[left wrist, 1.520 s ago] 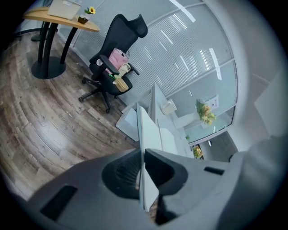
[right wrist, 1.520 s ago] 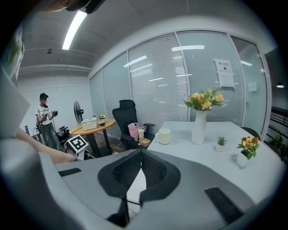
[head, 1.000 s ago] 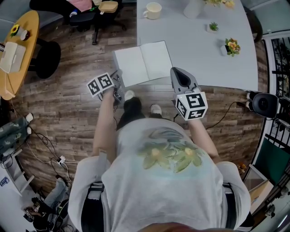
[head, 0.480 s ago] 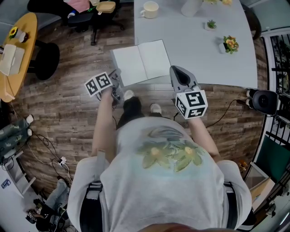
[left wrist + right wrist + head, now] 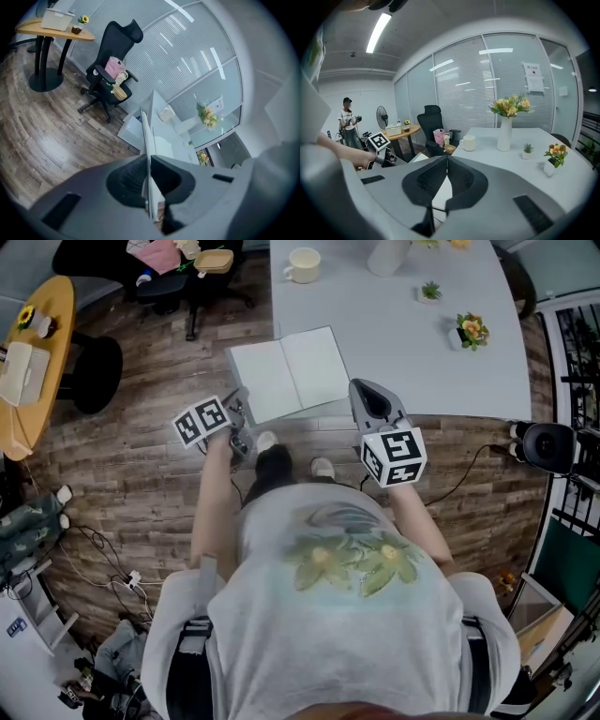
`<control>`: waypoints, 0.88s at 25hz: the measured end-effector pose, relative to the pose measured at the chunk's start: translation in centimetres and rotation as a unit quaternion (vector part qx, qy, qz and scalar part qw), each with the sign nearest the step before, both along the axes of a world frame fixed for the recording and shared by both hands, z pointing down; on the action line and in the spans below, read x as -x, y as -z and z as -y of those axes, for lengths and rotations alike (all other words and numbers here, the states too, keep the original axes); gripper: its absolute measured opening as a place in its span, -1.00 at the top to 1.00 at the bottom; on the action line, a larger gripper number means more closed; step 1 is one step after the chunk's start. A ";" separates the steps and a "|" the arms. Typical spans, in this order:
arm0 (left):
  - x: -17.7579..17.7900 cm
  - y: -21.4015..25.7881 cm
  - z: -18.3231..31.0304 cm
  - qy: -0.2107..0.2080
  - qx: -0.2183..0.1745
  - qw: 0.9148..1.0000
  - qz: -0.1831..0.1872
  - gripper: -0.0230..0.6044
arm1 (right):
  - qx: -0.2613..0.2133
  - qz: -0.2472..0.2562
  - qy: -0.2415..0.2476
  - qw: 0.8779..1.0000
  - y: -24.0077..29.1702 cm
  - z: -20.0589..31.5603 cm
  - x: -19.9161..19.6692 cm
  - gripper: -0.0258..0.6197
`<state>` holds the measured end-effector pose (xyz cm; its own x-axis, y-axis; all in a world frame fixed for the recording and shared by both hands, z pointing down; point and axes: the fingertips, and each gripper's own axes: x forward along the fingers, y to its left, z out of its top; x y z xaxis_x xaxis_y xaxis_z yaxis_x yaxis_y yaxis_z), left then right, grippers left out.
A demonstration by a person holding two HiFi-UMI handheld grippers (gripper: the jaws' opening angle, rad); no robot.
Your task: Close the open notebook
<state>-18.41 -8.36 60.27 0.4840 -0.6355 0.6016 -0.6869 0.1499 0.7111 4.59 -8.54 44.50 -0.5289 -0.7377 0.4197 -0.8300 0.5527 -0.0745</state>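
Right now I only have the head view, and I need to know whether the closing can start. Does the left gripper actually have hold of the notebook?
Observer: Yes. The left gripper view shows the left gripper shut on a thin edge of the notebook, seen side-on between its pads.
Operator: And the other one, is it holding anything?
Observer: No. In its own view the right gripper has its jaws together with nothing between them.
Operator: Is anyone else in the room?
Observer: Yes. The right gripper view shows a person standing across the room beside a fan.
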 end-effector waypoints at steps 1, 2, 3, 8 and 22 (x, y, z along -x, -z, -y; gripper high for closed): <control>-0.1 0.1 0.0 0.001 0.000 1.000 0.000 0.83 | 0.000 0.000 0.000 1.000 0.0 0.0 -0.1 0.87; -0.1 0.2 -0.1 0.001 0.000 1.000 0.001 0.83 | 0.001 0.001 0.000 1.000 0.0 0.0 -0.1 0.87; -0.1 0.2 0.0 0.002 -0.001 1.000 0.002 0.83 | 0.001 0.001 -0.001 1.000 -0.1 0.0 -0.2 0.87; -0.2 0.5 0.1 0.004 -0.002 1.000 0.005 0.83 | 0.001 0.002 0.000 1.000 -0.2 0.2 -0.3 0.87; -1.5 2.2 0.8 -0.011 -0.019 1.000 -0.004 0.83 | 0.008 0.000 -0.007 1.000 -1.0 1.0 -0.8 0.87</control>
